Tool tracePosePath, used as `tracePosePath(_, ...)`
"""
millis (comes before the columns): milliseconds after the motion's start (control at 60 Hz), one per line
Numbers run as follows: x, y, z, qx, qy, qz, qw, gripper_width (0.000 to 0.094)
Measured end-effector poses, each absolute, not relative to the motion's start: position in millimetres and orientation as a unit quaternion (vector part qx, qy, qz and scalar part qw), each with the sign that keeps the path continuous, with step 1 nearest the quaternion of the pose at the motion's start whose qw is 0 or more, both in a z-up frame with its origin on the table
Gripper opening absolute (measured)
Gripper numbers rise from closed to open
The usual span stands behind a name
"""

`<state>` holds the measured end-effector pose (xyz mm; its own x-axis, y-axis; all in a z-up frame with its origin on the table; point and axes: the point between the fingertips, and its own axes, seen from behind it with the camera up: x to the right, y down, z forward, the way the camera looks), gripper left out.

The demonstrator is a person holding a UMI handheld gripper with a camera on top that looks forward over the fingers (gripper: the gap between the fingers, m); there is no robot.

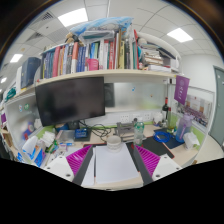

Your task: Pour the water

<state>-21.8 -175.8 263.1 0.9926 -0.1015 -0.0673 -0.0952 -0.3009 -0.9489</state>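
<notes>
A small white cup (113,139) stands on the desk just ahead of my fingers, on the midline between them. My gripper (113,160) is open and empty; its magenta pads (79,159) show on either side, set wide apart. A stack of white paper (112,167) lies on the desk between the fingers, below them. A clear bottle-like thing (138,128) stands beyond the cup to the right; I cannot tell what it holds.
A dark monitor (70,100) stands at the back left under a shelf packed with books (100,52). Small clutter crowds the desk (172,152) on both sides. A bluish object (184,127) and a purple poster (181,90) are at the right.
</notes>
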Motion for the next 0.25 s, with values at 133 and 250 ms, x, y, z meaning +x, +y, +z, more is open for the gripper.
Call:
tracePosePath(133,-31.1,-182.6,262.9,-0.812,0.055,-0.012,0.581,0.0853)
tracePosePath(250,-37.6,-184.9,262.4,-0.814,0.059,-0.007,0.578,0.0855)
